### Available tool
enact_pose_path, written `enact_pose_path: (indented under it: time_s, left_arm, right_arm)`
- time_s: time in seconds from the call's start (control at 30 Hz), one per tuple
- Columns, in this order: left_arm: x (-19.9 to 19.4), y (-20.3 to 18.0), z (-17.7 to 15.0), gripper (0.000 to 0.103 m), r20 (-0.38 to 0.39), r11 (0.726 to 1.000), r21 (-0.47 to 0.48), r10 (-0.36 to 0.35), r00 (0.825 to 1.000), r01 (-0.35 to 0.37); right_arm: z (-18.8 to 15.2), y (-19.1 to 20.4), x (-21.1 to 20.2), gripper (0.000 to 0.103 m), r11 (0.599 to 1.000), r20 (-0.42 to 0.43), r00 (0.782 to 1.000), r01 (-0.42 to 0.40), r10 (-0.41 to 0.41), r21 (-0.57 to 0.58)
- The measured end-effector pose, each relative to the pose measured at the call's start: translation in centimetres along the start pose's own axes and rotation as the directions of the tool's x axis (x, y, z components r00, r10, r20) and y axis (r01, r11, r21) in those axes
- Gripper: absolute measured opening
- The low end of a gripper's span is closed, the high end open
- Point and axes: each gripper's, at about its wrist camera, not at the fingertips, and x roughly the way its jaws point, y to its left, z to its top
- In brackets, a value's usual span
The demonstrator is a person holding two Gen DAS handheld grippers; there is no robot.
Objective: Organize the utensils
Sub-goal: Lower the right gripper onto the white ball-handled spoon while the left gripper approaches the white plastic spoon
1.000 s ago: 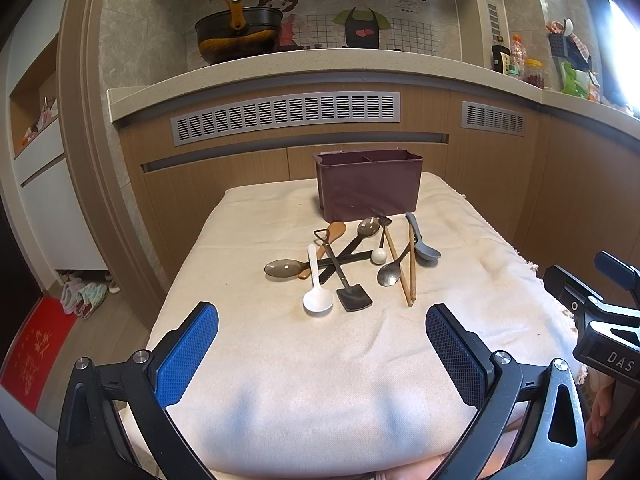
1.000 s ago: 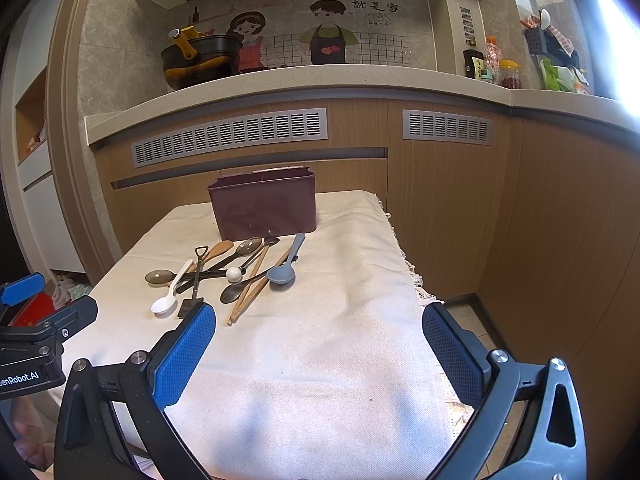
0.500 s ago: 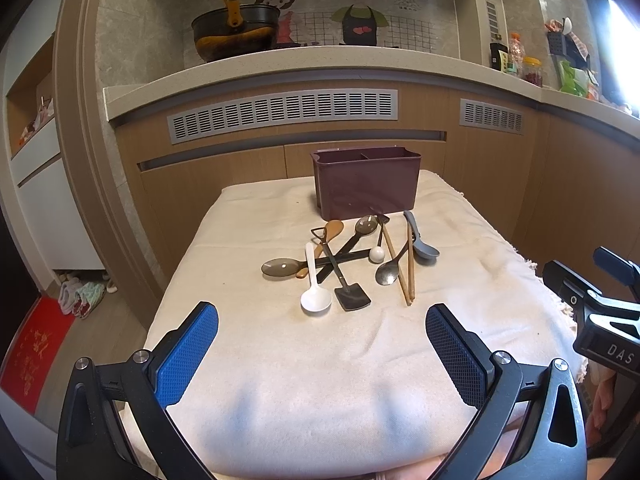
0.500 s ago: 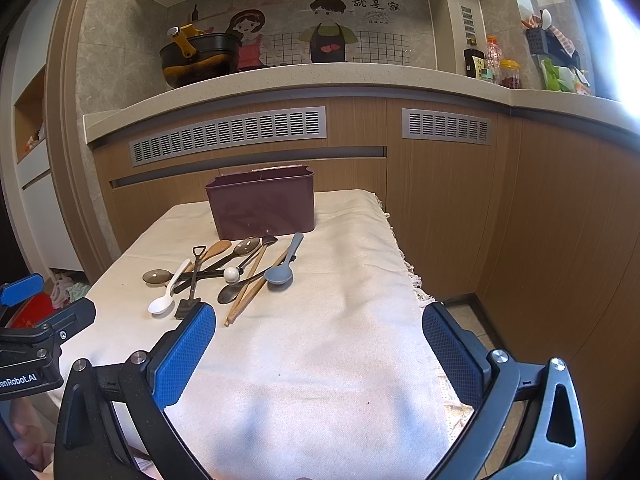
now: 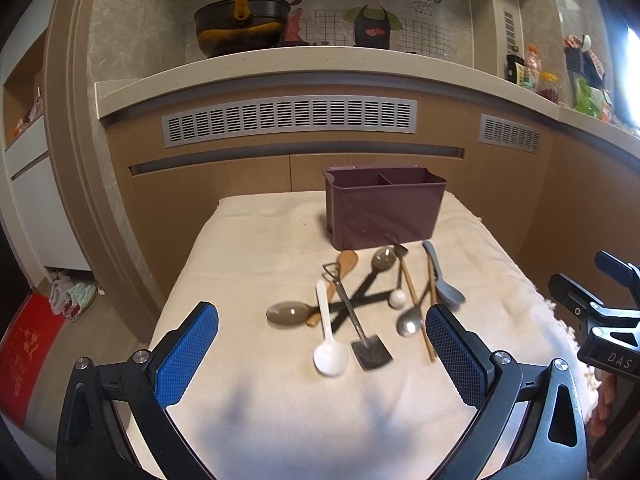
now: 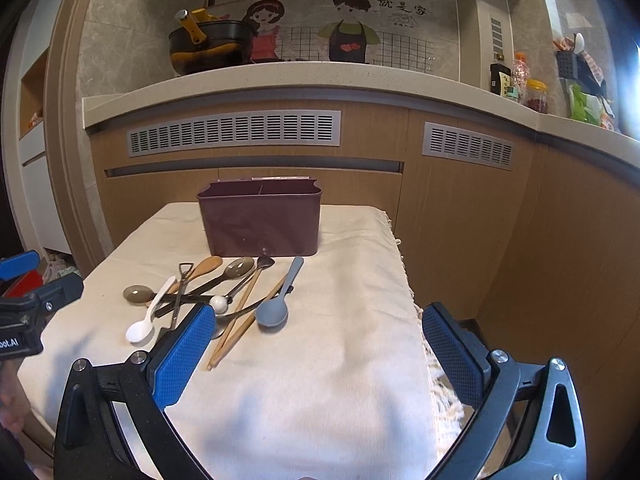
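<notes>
Both jaws wide apart, empty; utensils [image 5: 360, 304] piled before maroon caddy [image 5: 384, 212]

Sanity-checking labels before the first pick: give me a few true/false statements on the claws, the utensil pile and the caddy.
1. Both claws are open and hold nothing: left claw, right claw. True.
2. The maroon utensil caddy already holds spoons. False: none show above its rim.
3. The white plastic spoon lies with its bowl nearest the camera. True.
4. The wooden chopsticks stand upright in the caddy. False: they lie flat on the cream cloth.
5. The grey spoon lies at the pile's right edge. True.
</notes>
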Motion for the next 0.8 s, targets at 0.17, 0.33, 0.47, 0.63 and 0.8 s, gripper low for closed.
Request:
enact_pose_path:
  time_s: [0.17, 0.33, 0.47, 0.63, 0.8]
  left_arm:
    - [4.4, 1.8, 1.5, 0.103, -0.06, 1.0, -0.027, -0.017, 0.998, 0.015]
    - [7.3, 4.0, 2.3, 0.103, -0.099, 0.997, -0.076, -0.013, 0.995, 0.006]
    - [8.0, 5.3, 2.9, 0.103, -0.073, 0.996, -0.083, 0.017, 0.997, -0.023]
    - [9.0, 7.1, 3.1, 0.103, -0.067, 0.992, -0.116, 0.033, 0.997, -0.041]
    - [9.9, 9.0, 2.1, 0.102, -0.115, 0.985, -0.167, 0.031, 0.993, -0.05]
  right_arm:
    - [1.6, -0.1, 4.6, 0.103, 0.999, -0.047, 0.999, 0.021, -0.023, -0.029]
    - [3.1, 0.6, 8.6, 0.103, 0.998, -0.09, 0.996, -0.005, -0.001, -0.065]
    - [3.9, 1.7, 10.8, 0.103, 0.996, -0.08, 0.997, -0.004, -0.003, -0.094]
    - [4.5, 3.4, 14.1, 0.103, 0.995, -0.134, 0.989, -0.066, 0.055, -0.076]
    - [3.5, 5.8, 16.5, 0.1, 0.987, -0.224, 0.966, -0.145, 0.127, -0.065]
